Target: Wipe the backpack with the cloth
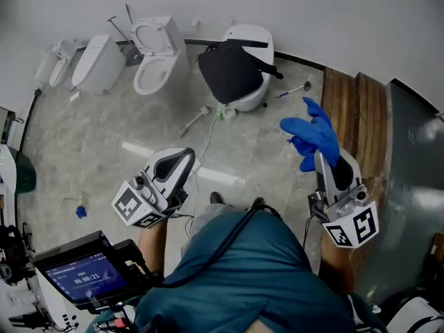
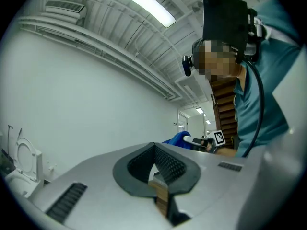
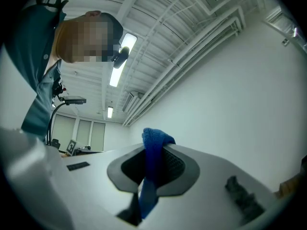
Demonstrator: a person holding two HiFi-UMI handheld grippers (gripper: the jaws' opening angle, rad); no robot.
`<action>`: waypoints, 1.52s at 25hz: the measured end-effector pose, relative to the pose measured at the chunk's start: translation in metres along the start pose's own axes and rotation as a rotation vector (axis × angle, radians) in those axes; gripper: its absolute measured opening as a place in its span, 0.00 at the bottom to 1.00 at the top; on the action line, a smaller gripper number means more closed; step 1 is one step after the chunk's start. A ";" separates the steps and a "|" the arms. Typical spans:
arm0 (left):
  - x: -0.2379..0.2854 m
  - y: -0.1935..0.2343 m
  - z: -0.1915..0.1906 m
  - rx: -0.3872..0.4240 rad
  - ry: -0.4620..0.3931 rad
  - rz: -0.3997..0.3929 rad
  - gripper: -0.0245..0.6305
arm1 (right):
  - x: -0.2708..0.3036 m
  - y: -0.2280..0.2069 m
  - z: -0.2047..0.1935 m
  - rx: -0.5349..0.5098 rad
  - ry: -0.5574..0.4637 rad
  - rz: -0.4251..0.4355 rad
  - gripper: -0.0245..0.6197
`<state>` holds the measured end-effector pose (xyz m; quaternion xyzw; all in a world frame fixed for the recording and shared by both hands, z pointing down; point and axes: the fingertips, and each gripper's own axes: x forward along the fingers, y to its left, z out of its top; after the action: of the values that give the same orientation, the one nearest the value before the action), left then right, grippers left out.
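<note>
Cloth point(image 1: 313, 134) first: it is blue, and the right gripper point(image 1: 326, 164) has its jaws closed on a low fold of it, so most of it flops loose above the tips. It looks soft, light and limp, with a nubby pile. It should drag on fabric rather than slide, and the loose bulk will do the wiping if it is pressed flat. The left gripper point(image 1: 182, 161) carries nothing, its jaws pressed together at the tips.

The backpack point(image 1: 229, 71) is black and sits on top of a white toilet point(image 1: 255, 97). Both grippers hang in the air well apart from it, on the person's side. The cloth is off to the right of the backpack and the left gripper is off to its left.

The backpack looks soft-sided and probably light, so its face will give under pressure. It may also slip on the smooth ceramic if pushed hard. The safest place to steady it seems to be its upper edge or the strap point(image 1: 269, 68) trailing from its right side. The left gripper would need to open for that, while the cloth strokes across the broad front panel.
</note>
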<state>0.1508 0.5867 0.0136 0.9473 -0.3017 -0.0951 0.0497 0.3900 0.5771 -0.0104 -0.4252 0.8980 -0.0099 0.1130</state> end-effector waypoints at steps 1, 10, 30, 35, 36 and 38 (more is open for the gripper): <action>-0.002 0.001 0.000 0.001 0.004 0.008 0.04 | 0.000 0.001 -0.002 0.008 0.000 0.004 0.09; -0.057 -0.011 -0.014 -0.024 0.004 0.025 0.04 | -0.005 0.049 -0.028 0.037 0.039 0.015 0.09; -0.247 -0.119 0.036 -0.026 -0.057 -0.166 0.04 | -0.097 0.289 0.023 -0.081 0.082 -0.125 0.09; -0.231 -0.156 0.036 -0.095 -0.081 -0.147 0.04 | -0.130 0.283 0.034 -0.082 0.080 -0.112 0.09; -0.229 -0.163 0.031 -0.098 -0.078 -0.154 0.04 | -0.138 0.281 0.036 -0.090 0.078 -0.108 0.09; -0.220 -0.178 0.019 -0.097 -0.067 -0.175 0.04 | -0.155 0.275 0.039 -0.100 0.074 -0.107 0.09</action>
<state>0.0705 0.8585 0.0016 0.9628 -0.2144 -0.1453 0.0768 0.2844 0.8743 -0.0494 -0.4771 0.8769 0.0136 0.0578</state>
